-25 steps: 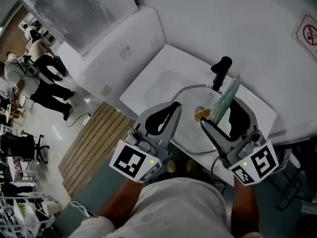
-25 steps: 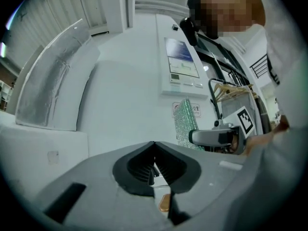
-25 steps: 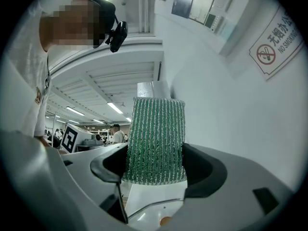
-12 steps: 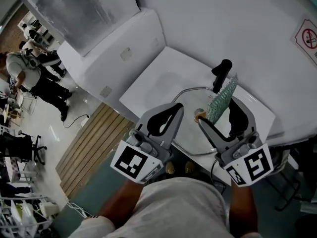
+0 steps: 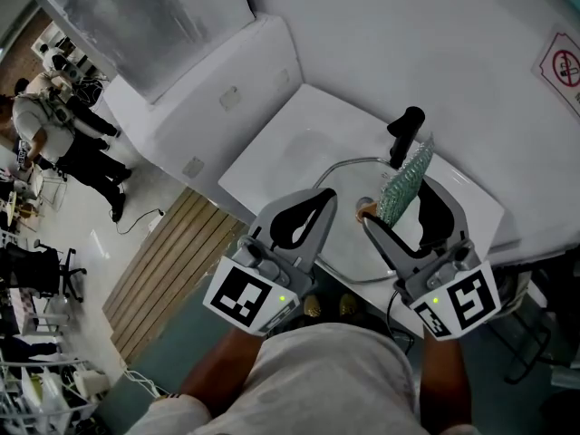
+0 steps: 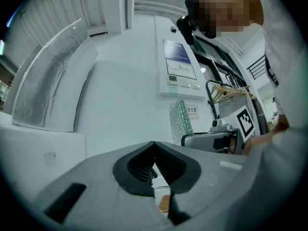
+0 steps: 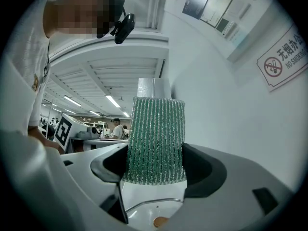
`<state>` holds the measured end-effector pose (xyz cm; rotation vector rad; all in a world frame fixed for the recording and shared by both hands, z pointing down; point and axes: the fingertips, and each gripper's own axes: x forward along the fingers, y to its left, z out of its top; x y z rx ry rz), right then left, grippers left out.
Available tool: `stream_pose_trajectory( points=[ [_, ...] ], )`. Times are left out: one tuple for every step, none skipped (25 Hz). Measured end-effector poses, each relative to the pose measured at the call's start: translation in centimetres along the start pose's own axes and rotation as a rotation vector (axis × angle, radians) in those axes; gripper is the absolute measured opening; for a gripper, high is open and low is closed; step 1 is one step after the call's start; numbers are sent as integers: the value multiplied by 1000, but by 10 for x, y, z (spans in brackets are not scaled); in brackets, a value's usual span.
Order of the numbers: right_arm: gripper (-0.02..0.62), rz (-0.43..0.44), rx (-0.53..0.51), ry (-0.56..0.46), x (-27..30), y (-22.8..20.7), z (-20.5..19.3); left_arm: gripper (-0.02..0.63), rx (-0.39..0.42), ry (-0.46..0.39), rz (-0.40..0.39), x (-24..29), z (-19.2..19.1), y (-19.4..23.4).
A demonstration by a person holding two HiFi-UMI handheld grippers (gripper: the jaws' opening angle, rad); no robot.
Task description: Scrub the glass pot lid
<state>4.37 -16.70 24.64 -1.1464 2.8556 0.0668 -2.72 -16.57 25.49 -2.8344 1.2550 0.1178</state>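
Observation:
The glass pot lid (image 5: 349,247) lies flat in the white sink (image 5: 281,152), its brown knob (image 5: 367,210) facing up. My right gripper (image 5: 399,208) is shut on a green mesh scrub sponge (image 5: 405,179) that stands up out of its jaws above the lid, near the knob. In the right gripper view the sponge (image 7: 155,138) fills the gap between the pads, with the lid's rim (image 7: 154,203) and knob (image 7: 160,221) below. My left gripper (image 5: 322,199) hovers over the lid's left side. In its own view the left gripper (image 6: 154,150) is shut with nothing between the pads.
A black faucet (image 5: 405,132) stands at the sink's far side, just behind the sponge. A no-smoking sign (image 5: 562,62) hangs on the white wall. A wooden slatted mat (image 5: 172,261) lies on the floor to the left. People (image 5: 63,143) stand far off at the left.
The right gripper has rolled a little and the sponge's top has shifted slightly left, toward the faucet. The left gripper has kept still.

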Motion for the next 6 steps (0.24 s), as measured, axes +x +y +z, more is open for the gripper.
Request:
stream_pose_trajectory(
  points=[
    [348,0,1,1,0,0,-1,15,1,0,0,0,0,0],
    [347,-1,2,3,0,0,-1,15,2,0,0,0,0,0],
    [347,-1,4,5,-1,0,-2,15,4,0,-1,0,0,0],
    [347,-1,5,7,-1,0,-3,15,6,1,-2,-1,0,0],
    [347,-1,5,8,-1,0,-3,15,7,1,-3,-1,0,-1],
    [348,-2,6,8,-1,0,-3,15,8,2,-4,-1,0,-1]
  ],
)
